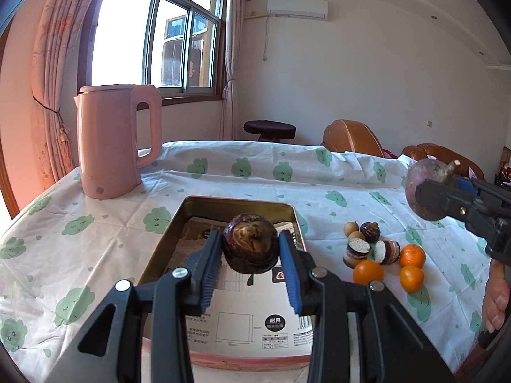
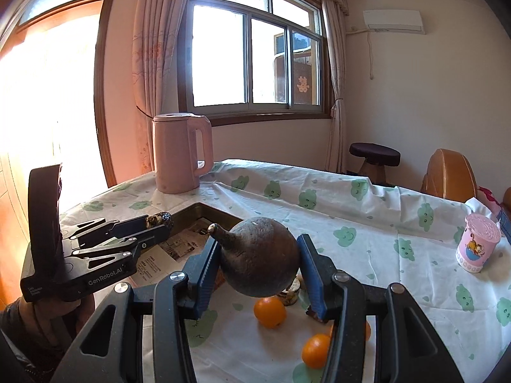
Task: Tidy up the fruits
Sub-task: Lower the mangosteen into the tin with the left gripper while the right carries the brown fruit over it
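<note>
Because both our grippers are loaded at once, the nearest risk sits in the grips themselves. Our left gripper (image 1: 250,249) is clenched on a wrinkled dark fruit (image 1: 250,242) held over the metal tray (image 1: 223,206); its soft, shrivelled skin could give, letting it tilt out. Our right gripper (image 2: 258,263) grasps a round brown fruit with a stem (image 2: 260,261) above the table, and that smooth sphere could roll from the pads and drop onto the oranges (image 2: 270,312) below, scattering them. Farther out, the cut fruit pieces (image 1: 370,245) lie loose on the tablecloth (image 1: 95,255) beside the tray, easily knocked. Beyond, the pink kettle (image 1: 111,140) stands close to the tray's far corner, within reach of a careless swing.
</note>
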